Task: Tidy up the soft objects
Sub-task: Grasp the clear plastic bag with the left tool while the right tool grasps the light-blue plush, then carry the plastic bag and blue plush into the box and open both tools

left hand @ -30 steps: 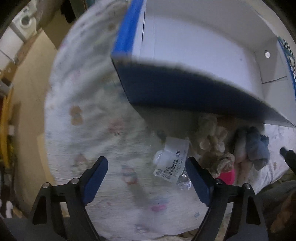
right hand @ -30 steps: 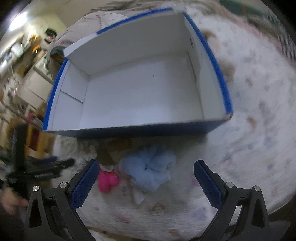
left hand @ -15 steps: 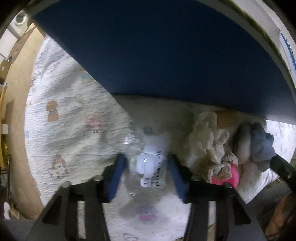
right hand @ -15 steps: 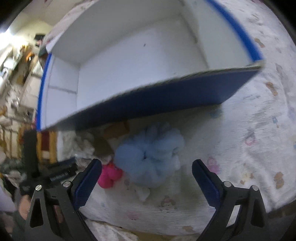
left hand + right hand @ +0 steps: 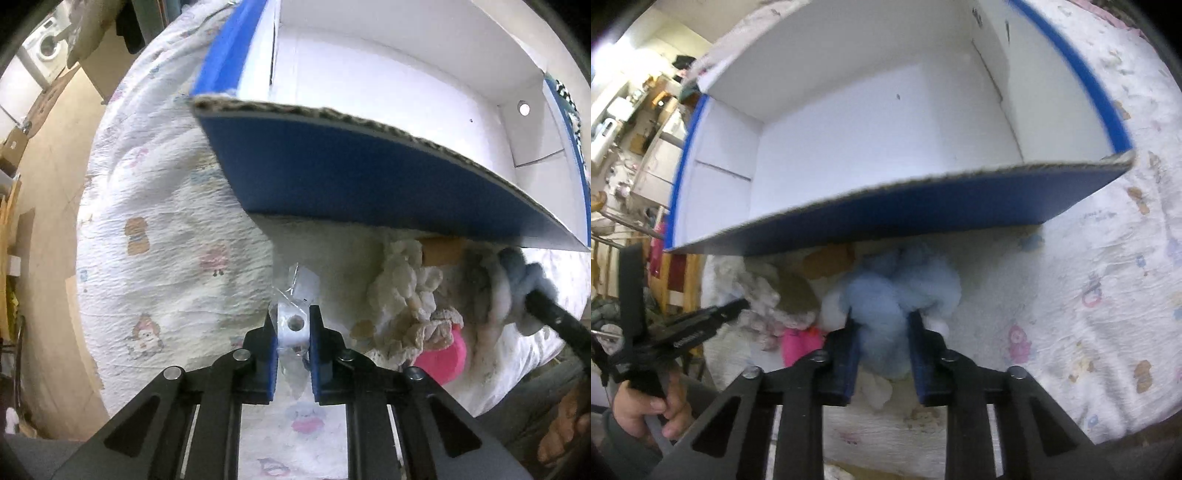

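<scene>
Blue box (image 5: 923,218), white inside; pale-blue plush (image 5: 897,291).

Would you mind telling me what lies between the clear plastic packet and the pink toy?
In the left wrist view, a cream fluffy plush lies between the clear plastic packet and the pink toy.

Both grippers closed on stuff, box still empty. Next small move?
Probably lift both, then carry over the box's near wall: the right hand-held gripper pinches the blue fluffy item, the left hand-held gripper the clear plastic packet; both sit low beside it.
</scene>
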{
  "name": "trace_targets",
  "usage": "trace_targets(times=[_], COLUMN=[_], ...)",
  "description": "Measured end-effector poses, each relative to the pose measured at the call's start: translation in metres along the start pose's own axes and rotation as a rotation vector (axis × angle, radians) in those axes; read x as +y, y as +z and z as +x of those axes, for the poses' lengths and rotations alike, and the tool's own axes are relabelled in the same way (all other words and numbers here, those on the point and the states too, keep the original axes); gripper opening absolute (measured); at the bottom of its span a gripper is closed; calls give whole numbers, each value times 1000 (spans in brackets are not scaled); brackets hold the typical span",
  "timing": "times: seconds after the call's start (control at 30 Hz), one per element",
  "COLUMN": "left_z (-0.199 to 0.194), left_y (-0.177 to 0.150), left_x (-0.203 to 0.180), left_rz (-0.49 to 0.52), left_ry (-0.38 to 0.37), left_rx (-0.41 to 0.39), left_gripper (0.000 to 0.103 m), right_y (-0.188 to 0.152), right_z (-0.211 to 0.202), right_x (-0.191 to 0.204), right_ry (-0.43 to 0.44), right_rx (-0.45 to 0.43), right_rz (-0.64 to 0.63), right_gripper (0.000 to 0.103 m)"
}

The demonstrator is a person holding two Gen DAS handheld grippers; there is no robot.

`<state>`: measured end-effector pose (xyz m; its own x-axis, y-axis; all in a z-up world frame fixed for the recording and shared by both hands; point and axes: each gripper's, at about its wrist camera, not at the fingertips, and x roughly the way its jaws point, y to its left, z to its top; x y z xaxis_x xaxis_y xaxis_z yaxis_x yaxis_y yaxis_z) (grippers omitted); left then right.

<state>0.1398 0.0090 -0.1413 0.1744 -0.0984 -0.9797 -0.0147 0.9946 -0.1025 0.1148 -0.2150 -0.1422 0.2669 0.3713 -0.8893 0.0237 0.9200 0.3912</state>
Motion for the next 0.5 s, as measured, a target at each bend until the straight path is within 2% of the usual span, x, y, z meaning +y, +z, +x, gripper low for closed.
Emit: trace_targets(times=[0.13, 0.2, 0.33, 0.5], left_z=[-12, -35, -64, -79], left_y=[-8, -20, -31, -46], left_x=[9, 16, 13, 9], left_rz=[-13, -13, 2, 10], left_ry=[13, 30, 53, 67], left_rx=[-48, -93, -170, -251], left_gripper=[12, 12, 12, 12], right_y=[-3, -5, -9, -16], right_z=[-20, -34, -56, -80], right_x=[0, 1, 9, 23], right_ry=[57, 91, 144, 230], right_rx=[-63, -105, -163, -224], right_rz=[2, -5, -45, -101], right_gripper=[24, 23, 23, 23])
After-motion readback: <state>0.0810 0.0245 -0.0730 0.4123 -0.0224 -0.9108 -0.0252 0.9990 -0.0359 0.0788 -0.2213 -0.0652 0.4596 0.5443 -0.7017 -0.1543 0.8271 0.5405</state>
